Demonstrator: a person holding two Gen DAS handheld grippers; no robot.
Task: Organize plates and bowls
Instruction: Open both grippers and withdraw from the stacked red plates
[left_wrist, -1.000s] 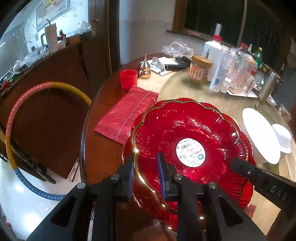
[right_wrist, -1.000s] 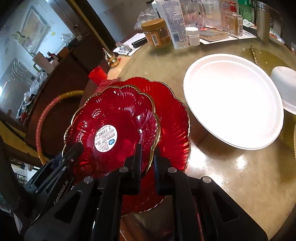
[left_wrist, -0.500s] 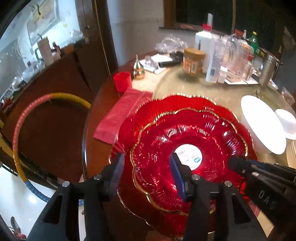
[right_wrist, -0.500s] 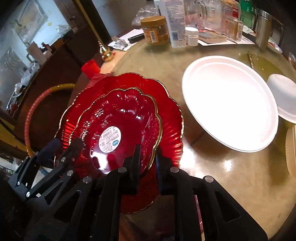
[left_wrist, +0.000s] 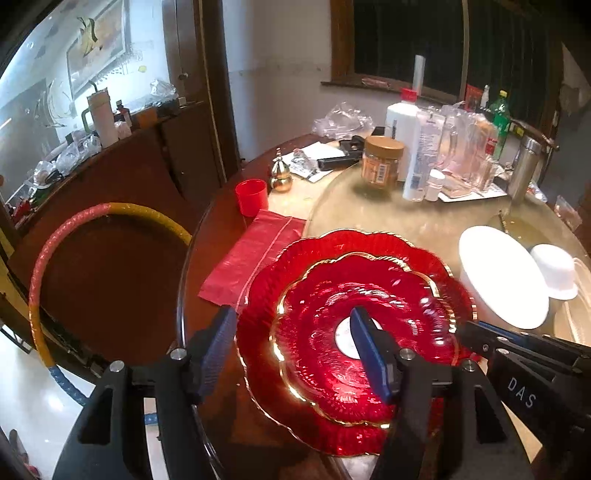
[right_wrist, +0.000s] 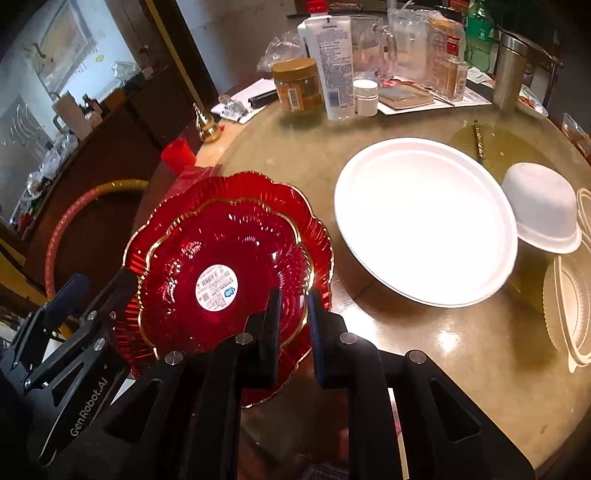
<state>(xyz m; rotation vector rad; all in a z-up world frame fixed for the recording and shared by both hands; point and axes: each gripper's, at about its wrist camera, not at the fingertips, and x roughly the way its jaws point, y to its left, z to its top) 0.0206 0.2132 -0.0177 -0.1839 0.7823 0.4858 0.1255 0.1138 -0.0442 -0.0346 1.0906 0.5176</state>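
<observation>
Two red scalloped glass plates sit stacked on the round table (right_wrist: 424, 369): the smaller red plate (right_wrist: 221, 258), sticker at its centre, nested on the larger red plate (right_wrist: 314, 236). The right gripper (right_wrist: 293, 306) is clamped on the smaller plate's near rim. The left gripper (left_wrist: 291, 339) has just been opening, jaws apart, apparently touching nothing. Beside the stack lie one white plate (right_wrist: 424, 218) and one upturned white bowl (right_wrist: 543, 210).

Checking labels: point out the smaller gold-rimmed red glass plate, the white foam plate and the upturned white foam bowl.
Smaller gold-rimmed red glass plate (right_wrist: 240, 254), right wrist view, inner surface.
White foam plate (right_wrist: 424, 218), right wrist view, centre.
Upturned white foam bowl (right_wrist: 541, 206), right wrist view, side wall.
</observation>
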